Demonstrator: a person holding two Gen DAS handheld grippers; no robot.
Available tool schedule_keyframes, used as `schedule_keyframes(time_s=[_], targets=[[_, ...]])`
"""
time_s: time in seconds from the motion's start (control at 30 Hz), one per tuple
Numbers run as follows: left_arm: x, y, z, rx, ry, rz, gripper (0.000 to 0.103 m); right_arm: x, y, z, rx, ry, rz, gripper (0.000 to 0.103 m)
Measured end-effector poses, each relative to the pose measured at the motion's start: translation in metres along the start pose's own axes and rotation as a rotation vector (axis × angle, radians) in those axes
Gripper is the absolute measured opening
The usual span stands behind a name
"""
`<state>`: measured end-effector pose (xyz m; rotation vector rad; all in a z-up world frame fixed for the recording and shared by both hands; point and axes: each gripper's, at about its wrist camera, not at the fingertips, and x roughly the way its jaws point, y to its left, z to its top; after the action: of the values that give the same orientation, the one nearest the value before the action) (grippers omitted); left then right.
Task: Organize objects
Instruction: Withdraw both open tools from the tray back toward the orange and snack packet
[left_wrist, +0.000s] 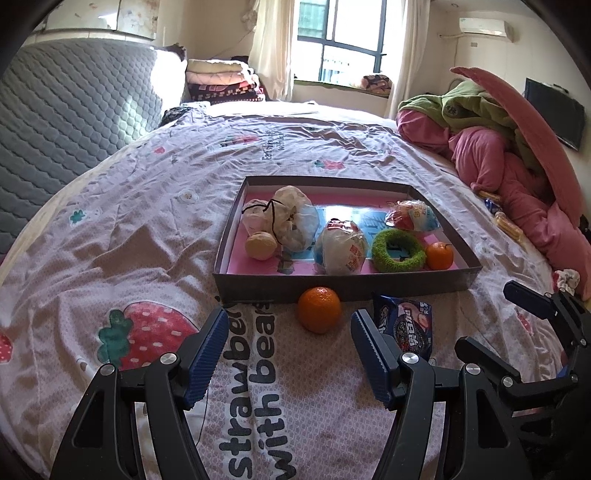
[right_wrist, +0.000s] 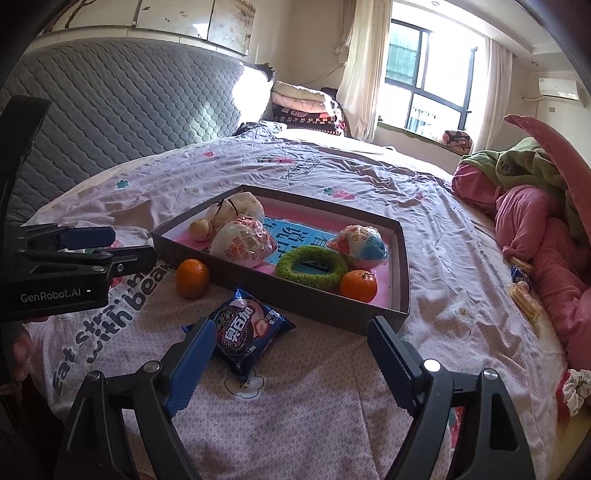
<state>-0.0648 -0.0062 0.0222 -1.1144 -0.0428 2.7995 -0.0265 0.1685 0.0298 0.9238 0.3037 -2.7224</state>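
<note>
A shallow dark box (left_wrist: 347, 286) (right_wrist: 310, 310) lies on the bed. It holds wrapped snack bags, a walnut (left_wrist: 261, 245), a green ring (left_wrist: 397, 250) (right_wrist: 312, 266) and an orange (left_wrist: 439, 255) (right_wrist: 358, 285). A second orange (left_wrist: 319, 309) (right_wrist: 192, 277) rests on the sheet against the box's near wall. Beside it lies a blue cookie packet (left_wrist: 408, 326) (right_wrist: 245, 332). My left gripper (left_wrist: 288, 332) is open, with nothing between its fingers, just short of the loose orange. My right gripper (right_wrist: 291, 336) is open just behind the packet, empty.
A pink and green heap of bedding (left_wrist: 517, 162) (right_wrist: 546, 206) fills the right side. Small snack packets (right_wrist: 522, 286) lie by it, and a scrunchie (right_wrist: 574, 389) sits near the bed's edge. A quilted grey headboard (right_wrist: 122, 107) rises at the left.
</note>
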Motion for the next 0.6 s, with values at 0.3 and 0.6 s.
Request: schedule_keyframes(time_s=[0.3,0.6], targets=[[0.007,0.0,-0.008,0.015,0.038,-0.011,0.07,0.005,0.004,-0.01,-0.037,0.03,0.007,0.083],[0.014,-0.003,-0.015,0.038,0.066,-0.013,0.07,0.009,0.006,-0.019,-0.055,0.057,0.02,0.084]])
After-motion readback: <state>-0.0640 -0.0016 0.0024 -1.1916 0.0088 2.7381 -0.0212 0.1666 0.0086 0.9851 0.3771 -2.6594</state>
